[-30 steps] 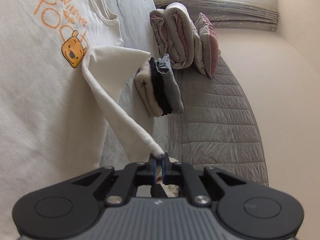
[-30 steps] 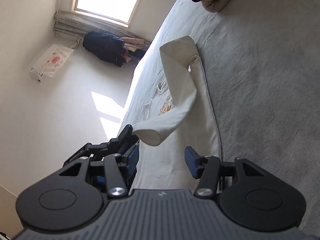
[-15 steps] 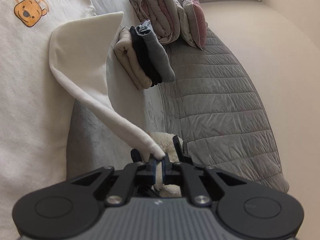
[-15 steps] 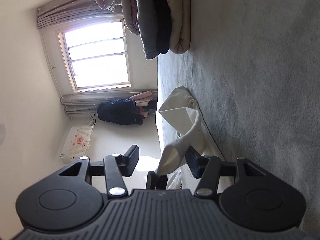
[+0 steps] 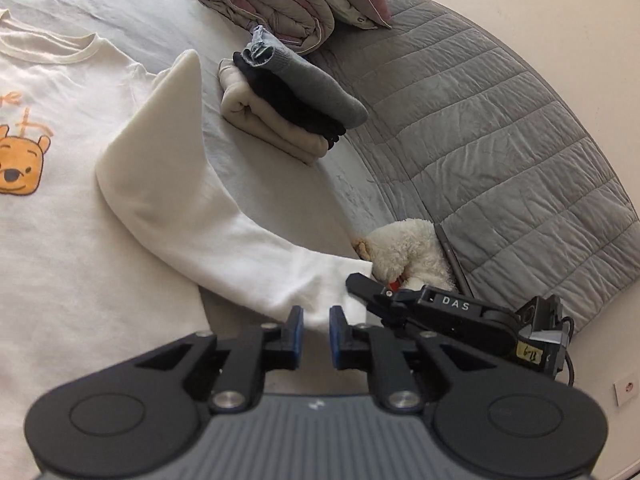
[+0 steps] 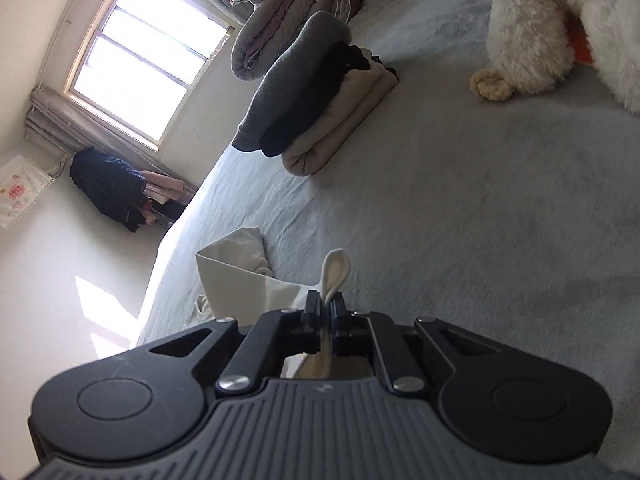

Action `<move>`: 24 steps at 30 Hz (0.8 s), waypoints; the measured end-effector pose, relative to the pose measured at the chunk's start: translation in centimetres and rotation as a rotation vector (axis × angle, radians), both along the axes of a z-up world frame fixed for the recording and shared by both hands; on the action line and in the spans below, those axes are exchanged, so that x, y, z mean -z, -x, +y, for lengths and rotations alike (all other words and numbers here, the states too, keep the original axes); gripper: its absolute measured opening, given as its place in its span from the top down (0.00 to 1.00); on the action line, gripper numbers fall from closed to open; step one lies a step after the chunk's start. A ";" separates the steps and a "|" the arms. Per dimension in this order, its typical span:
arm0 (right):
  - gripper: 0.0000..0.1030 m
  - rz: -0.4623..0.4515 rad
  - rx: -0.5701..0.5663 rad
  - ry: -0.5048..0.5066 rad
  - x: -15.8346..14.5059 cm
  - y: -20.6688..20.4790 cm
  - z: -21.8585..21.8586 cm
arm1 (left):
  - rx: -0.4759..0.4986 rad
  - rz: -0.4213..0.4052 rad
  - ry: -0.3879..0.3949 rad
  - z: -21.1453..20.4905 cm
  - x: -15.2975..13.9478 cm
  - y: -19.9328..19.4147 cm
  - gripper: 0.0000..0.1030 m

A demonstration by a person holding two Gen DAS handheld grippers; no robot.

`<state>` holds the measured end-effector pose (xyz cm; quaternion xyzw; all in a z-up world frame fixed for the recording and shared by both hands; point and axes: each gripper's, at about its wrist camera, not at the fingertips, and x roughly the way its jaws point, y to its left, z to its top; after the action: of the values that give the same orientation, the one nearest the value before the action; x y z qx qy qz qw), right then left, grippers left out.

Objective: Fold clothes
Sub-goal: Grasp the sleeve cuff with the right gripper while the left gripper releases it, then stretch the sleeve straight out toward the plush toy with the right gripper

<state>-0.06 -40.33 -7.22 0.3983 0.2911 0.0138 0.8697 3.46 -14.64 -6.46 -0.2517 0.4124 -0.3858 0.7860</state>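
Spread flat over the bed, left: cream shirt, bear print up, sleeve trailing right. Left gripper just parted, sleeve cuff loose between the pads. Right gripper just clamped onto the cuff. Beyond, toward the quilted headboard: folded stack, rolled duvet, plush toy crowding the cuff at the bed's right edge.

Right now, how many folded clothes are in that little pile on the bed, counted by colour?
Folded grey knit garment, on top: 1
Folded black garment, in the middle: 1
Folded beige garment, at the bottom: 1
Total: 3
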 end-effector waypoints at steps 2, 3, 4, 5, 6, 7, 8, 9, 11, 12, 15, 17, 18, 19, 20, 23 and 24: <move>0.93 0.014 0.004 0.136 -1.0 -0.8 -0.3 | -0.026 -0.045 -0.070 0.9 -0.3 -1.8 0.77; 0.93 0.021 0.001 0.202 -1.5 -1.1 -0.4 | -0.042 -0.066 -0.106 1.3 -0.4 -2.7 0.74; 0.93 0.027 -0.001 0.278 -2.1 -1.6 -0.7 | -0.058 -0.086 -0.142 1.7 -0.6 -3.7 0.71; 0.93 0.030 -0.002 0.350 -2.5 -2.0 -0.9 | -0.074 -0.101 -0.180 1.8 -0.4 -4.8 0.66; 0.93 0.033 -0.001 0.415 -2.9 -2.5 -1.3 | -0.090 -0.116 -0.217 1.9 -0.3 -5.9 0.63; 0.93 0.034 0.003 0.467 -3.4 -2.9 -1.7 | -0.106 -0.130 -0.254 2.0 -0.2 -7.1 0.63; 0.93 0.035 0.009 0.515 -3.8 -3.5 -2.3 | -0.122 -0.145 -0.291 2.0 -0.1 -8.2 0.63; 0.93 0.036 0.016 0.552 -4.0 -4.0 -3.0 | -0.138 -0.160 -0.328 2.1 0.1 -9.4 0.61; 0.93 0.034 0.037 0.639 -4.8 -5.1 -4.5 | -0.151 -0.182 -0.375 1.5 0.6 -11.5 0.60; 0.93 0.033 0.049 0.681 -5.0 -5.9 -5.2 | -0.157 -0.192 -0.390 1.2 0.8 -12.2 0.60; 0.93 0.045 0.082 0.787 -5.4 -7.9 -7.1 | -0.172 -0.219 -0.420 -0.6 1.5 -14.8 0.59; 0.93 0.058 0.100 0.849 -5.4 -9.3 -8.1 | -0.173 -0.228 -0.417 -1.7 1.9 -15.8 0.58; 0.93 0.066 0.108 0.875 -5.3 -9.8 -8.6 | -0.172 -0.235 -0.414 -2.1 2.0 -16.1 0.56; 0.93 0.075 0.115 0.893 -5.0 -10.2 -9.0 | -0.170 -0.247 -0.410 -2.5 2.1 -16.2 0.54; 0.93 0.085 0.123 0.910 -4.7 -10.5 -9.4 | -0.171 -0.263 -0.405 -3.0 2.3 -16.2 0.51; 0.94 0.152 0.134 0.940 -3.6 -11.1 -10.4 | -0.153 -0.309 -0.417 -4.1 2.7 -15.8 0.46; 0.94 0.180 0.135 0.935 -3.0 -11.0 -10.6 | -0.140 -0.332 -0.439 -4.6 2.8 -15.7 0.45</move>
<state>10.92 -50.96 -4.21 -0.0178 0.3136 -0.2094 0.9260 19.20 -19.27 -9.24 -0.0368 0.3332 -0.2680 0.9032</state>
